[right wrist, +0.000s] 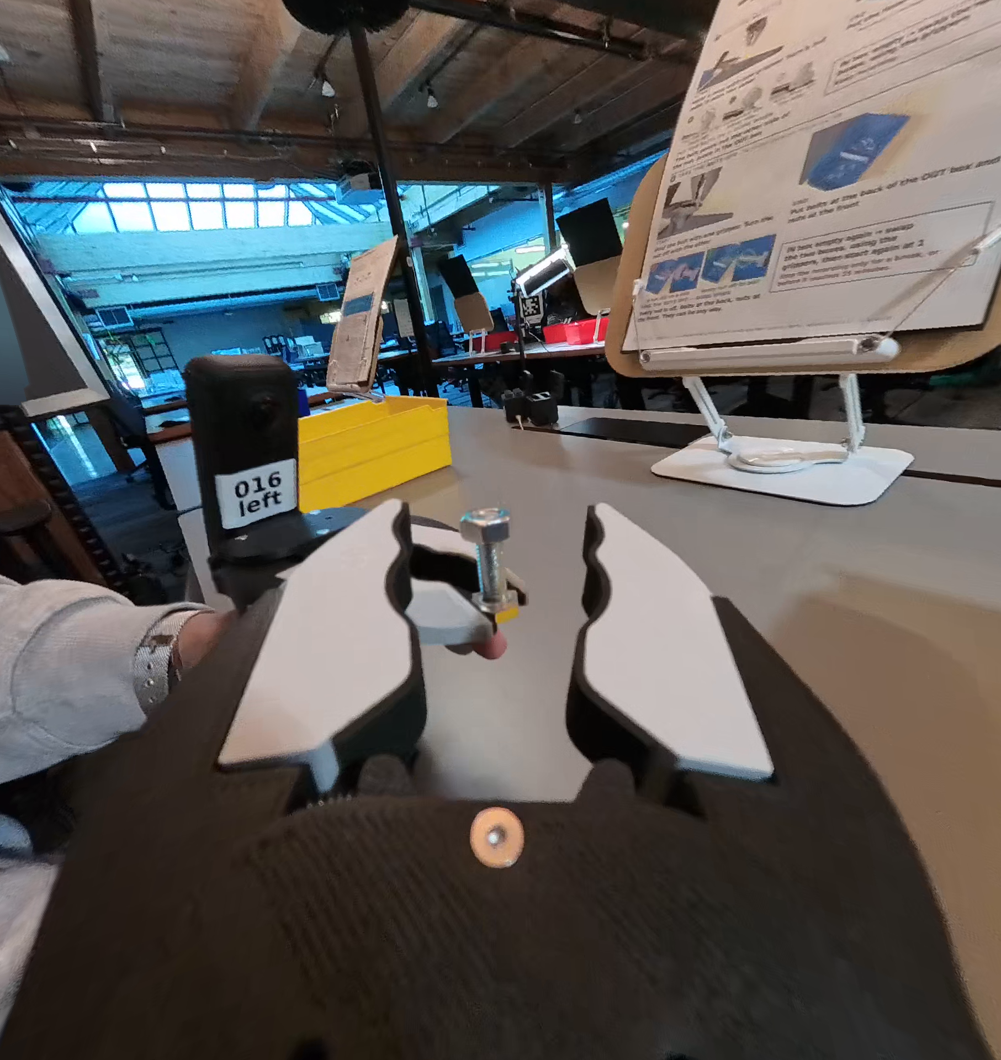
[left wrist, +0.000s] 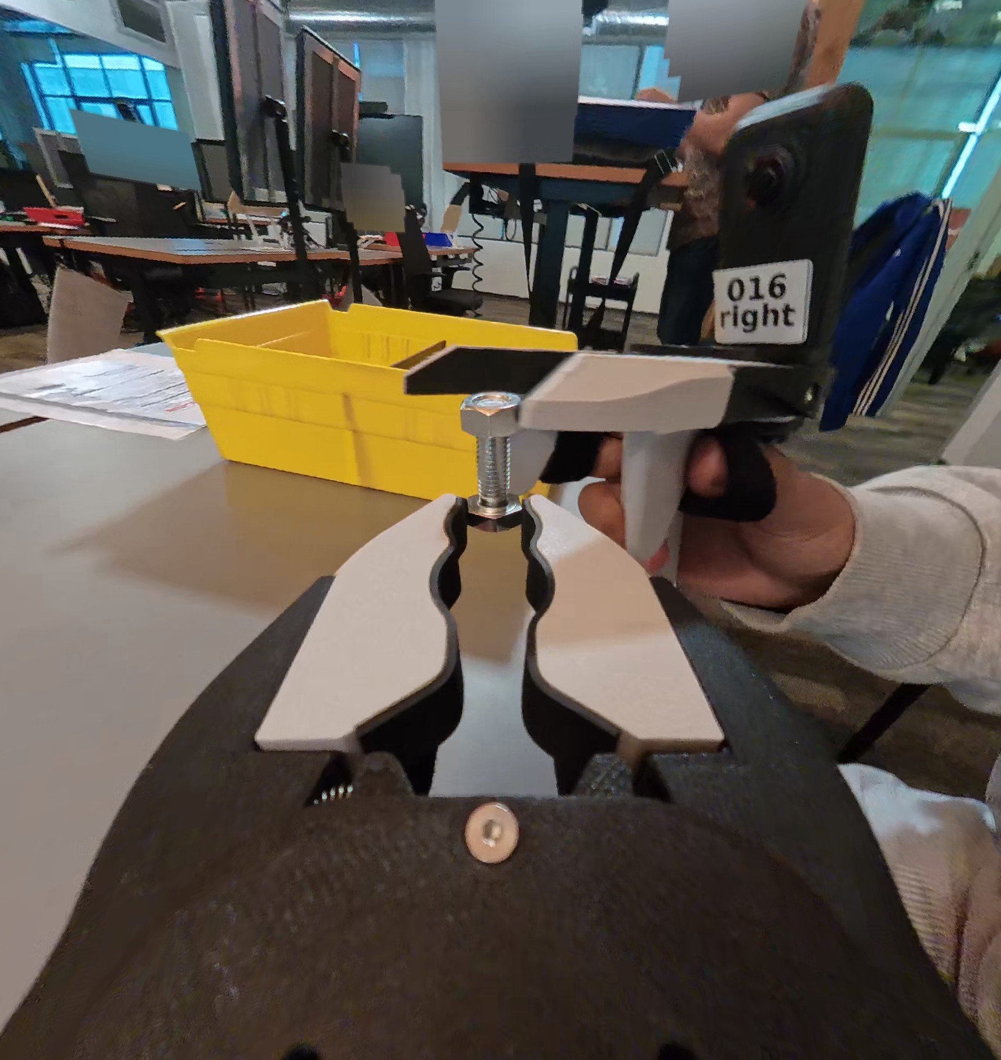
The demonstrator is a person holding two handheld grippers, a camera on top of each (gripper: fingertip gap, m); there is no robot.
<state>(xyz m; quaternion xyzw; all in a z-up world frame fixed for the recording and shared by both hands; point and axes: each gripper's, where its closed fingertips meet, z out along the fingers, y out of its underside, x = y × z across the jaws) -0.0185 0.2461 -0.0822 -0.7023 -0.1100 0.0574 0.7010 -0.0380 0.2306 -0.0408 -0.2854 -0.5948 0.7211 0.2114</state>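
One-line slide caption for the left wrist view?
Left gripper clamps the nut on an upright bolt; open right gripper at its head, yellow bin behind.

On my feed a yellow bin (left wrist: pixel 337 413) sits on the grey tabletop (left wrist: pixel 113 545), with a printed sheet (left wrist: pixel 93 393) lying flat just beside it. Farther along I see a white stand (right wrist: pixel 785 459) propping a tilted instruction board (right wrist: pixel 830 201). A blue jacket (left wrist: pixel 888 298) hangs behind, possibly on a chair.
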